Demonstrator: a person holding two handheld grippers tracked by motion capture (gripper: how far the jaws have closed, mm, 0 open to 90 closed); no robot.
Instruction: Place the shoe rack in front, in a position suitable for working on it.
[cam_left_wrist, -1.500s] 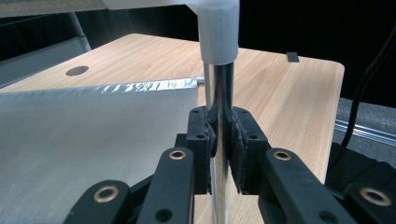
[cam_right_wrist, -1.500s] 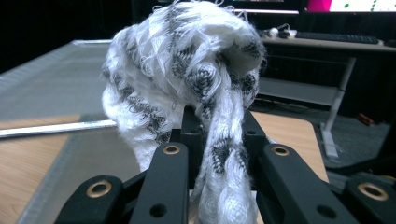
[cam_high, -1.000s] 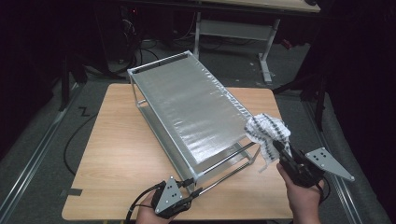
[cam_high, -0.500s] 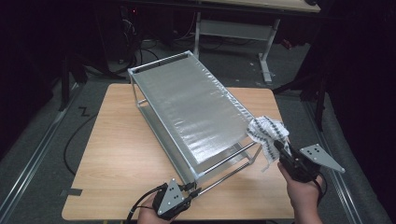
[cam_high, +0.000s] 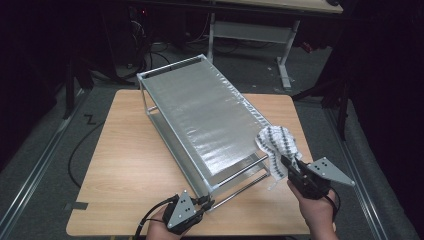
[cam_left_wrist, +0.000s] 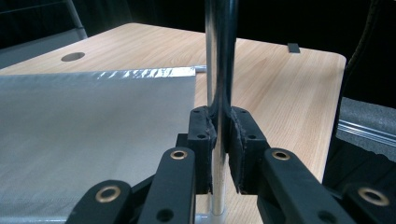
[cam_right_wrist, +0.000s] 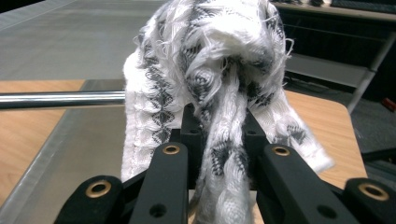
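One metal rack (cam_high: 200, 115) on table (cam_high: 120, 165), two shelves. Left hand-held gripper (cam_high: 202, 202) clamped on one rack post (cam_left_wrist: 219, 56) at near edge. Right hand-held gripper (cam_high: 289, 164) pinching one patterned cloth (cam_high: 276, 142), near right edge, above rack's near-right corner.

The crumpled white knitted cloth (cam_high: 277, 146) at the near right carries dark grey zigzag and diamond bands. The silver metal rack with shiny grey mesh shelves (cam_high: 200, 115) stands on the light wooden surface (cam_high: 120, 165), pale tan with fine grain. Both sets of fingers (cam_left_wrist: 205, 135) are matt black with brass-coloured rivets; the chrome rack post (cam_left_wrist: 219, 56) gleams
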